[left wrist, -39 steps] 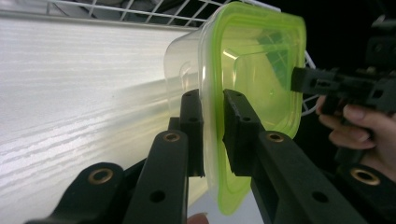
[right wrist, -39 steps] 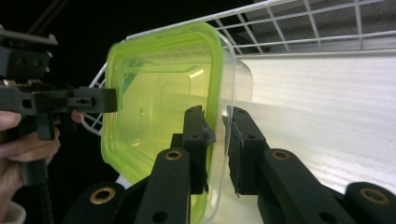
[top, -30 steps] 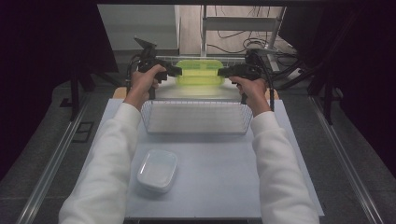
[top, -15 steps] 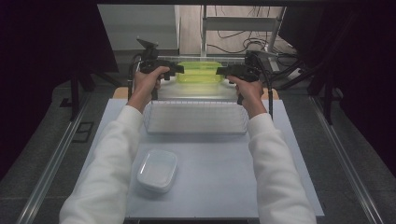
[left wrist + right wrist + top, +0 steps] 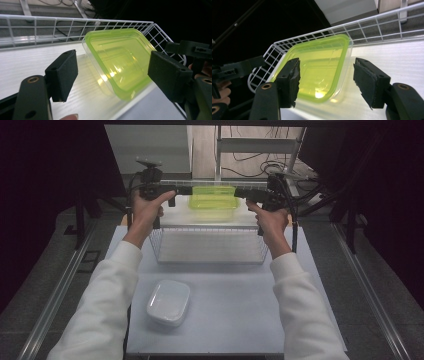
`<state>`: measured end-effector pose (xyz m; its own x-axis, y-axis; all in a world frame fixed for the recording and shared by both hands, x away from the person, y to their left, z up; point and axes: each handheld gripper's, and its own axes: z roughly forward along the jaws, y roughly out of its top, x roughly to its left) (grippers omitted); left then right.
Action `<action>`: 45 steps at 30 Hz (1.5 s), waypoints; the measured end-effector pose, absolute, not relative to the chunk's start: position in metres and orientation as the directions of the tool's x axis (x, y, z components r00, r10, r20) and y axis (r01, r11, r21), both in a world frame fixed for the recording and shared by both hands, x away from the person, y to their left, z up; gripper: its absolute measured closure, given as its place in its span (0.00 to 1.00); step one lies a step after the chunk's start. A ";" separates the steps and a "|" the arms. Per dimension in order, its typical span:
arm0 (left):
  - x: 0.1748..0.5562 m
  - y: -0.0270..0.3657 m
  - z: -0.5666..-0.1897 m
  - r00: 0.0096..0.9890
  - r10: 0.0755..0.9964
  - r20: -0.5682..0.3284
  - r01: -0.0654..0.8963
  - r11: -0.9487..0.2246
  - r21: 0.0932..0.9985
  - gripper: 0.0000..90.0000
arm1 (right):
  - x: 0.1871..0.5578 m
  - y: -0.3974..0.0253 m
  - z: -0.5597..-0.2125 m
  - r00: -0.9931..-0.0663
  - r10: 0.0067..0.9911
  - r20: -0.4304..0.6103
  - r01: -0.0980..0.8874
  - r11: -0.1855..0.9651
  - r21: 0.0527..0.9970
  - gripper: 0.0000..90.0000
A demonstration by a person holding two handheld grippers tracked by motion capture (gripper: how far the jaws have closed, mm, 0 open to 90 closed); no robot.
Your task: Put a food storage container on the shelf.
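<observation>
- Both grippers sit at the far end of the table in the high view: my left gripper and right gripper point inward at each other, one at each short side of a green-lidded container. I judge this two-sided stance is meant to hold the box level from both ends. The container appears to sit beyond the far edge of a white wire basket; from this view I cannot tell whether it rests inside it. A clear lidded tub rests apart on the white table, nearer to me.
- Left gripper view: my left gripper has its jaws spread wide, holding nothing. The green-lidded container lies beyond them on the white surface, inside the wire basket, near a corner. The other gripper shows at the right edge.
- Right gripper view: my right gripper is likewise spread apart and empty, its jaws framing the container without touching it, in the basket corner.
- No brand, label or readable writing appears on anything.
</observation>
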<state>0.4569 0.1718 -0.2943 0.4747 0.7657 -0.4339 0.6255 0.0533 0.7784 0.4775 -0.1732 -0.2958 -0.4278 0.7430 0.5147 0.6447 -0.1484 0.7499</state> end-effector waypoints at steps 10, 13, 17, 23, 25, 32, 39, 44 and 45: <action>0.394 0.190 -0.304 0.555 0.746 -0.369 0.578 -0.027 0.816 0.30 | 0.432 -0.194 -0.293 -0.582 0.726 0.367 0.559 0.029 0.829 0.41; 0.377 0.192 -0.309 0.586 0.723 -0.366 0.568 -0.045 0.822 0.31 | 0.420 -0.201 -0.295 -0.623 0.712 0.323 0.538 0.090 0.838 0.41; 0.360 0.191 -0.314 0.618 0.701 -0.356 0.557 -0.071 0.827 0.33 | 0.403 -0.207 -0.302 -0.660 0.693 0.289 0.521 0.144 0.842 0.41; 0.323 0.189 -0.336 0.638 0.712 -0.293 0.533 -0.134 0.835 0.35 | 0.375 -0.217 -0.321 -0.702 0.665 0.255 0.499 0.203 0.843 0.40; 0.314 0.190 -0.349 0.637 0.712 -0.296 0.537 -0.135 0.833 0.35 | 0.365 -0.220 -0.331 -0.712 0.657 0.248 0.492 0.215 0.843 0.40; 0.291 0.196 -0.396 0.613 0.717 -0.332 0.587 -0.132 0.799 0.36 | 0.339 -0.234 -0.372 -0.716 0.653 0.249 0.513 0.249 0.822 0.39; 0.281 0.199 -0.424 0.592 0.741 -0.317 0.626 -0.174 0.760 0.37 | 0.324 -0.244 -0.404 -0.704 0.660 0.262 0.548 0.271 0.792 0.39; 0.282 0.200 -0.429 0.591 0.749 -0.300 0.627 -0.192 0.755 0.37 | 0.323 -0.243 -0.416 -0.702 0.665 0.257 0.560 0.291 0.776 0.39; 0.282 0.200 -0.429 0.591 0.749 -0.300 0.627 -0.192 0.755 0.37 | 0.323 -0.243 -0.416 -0.702 0.665 0.257 0.560 0.291 0.776 0.39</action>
<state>0.2821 0.2005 -0.4294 0.5910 0.7487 -0.3003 0.6271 -0.1922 0.7549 0.3229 -0.2430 -0.4155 -0.7017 0.6646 0.2568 0.5599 0.2915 0.7756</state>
